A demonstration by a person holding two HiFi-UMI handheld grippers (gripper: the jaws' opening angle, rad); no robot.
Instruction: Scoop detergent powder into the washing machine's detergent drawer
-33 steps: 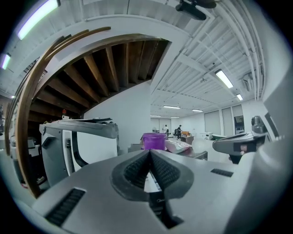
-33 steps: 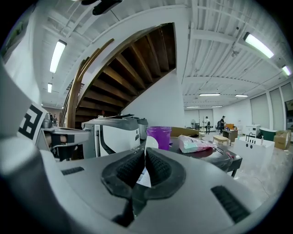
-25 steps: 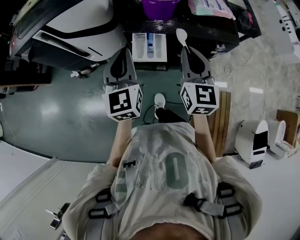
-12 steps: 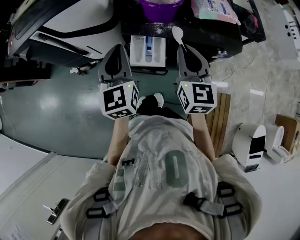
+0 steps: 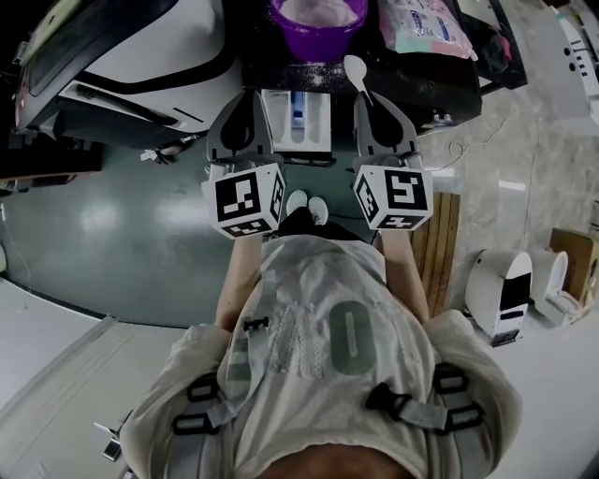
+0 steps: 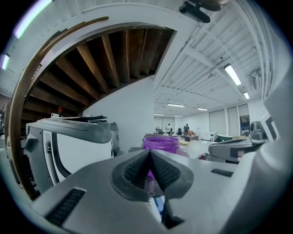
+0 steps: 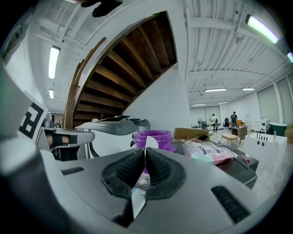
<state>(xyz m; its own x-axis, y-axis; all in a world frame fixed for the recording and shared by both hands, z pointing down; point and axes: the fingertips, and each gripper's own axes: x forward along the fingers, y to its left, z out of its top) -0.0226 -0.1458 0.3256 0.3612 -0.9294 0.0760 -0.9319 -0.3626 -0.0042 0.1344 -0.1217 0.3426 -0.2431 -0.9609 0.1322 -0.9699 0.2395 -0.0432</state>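
Two grippers, each with one marker cube. Left gripper (image 6: 149,155): pads pressed together, nothing between them; in the head view it hangs just left of the drawer (image 5: 298,117). Right gripper (image 7: 143,161): pads clamped on the handle of the one spoon (image 7: 149,143), whose white bowl stands up past the tips, in front of the tub (image 7: 153,135).

One drawer, pulled out between the two grippers; three compartments show, the middle one blue. Its near end is cut off by the grippers.

One purple tub, open, with white powder inside, on the dark top behind the drawer; the head view's upper edge cuts its far rim. Loose white specks lie on the dark top near it. One pink-and-white bag (image 5: 426,23) lies right of the tub, apart from it.

One washer (image 5: 122,51) at left, only partly in frame.

Most of the spoon's handle is hidden inside the right pads; whether its bowl carries powder cannot be made out. Two small figures stand far off in the hall, too small to detail
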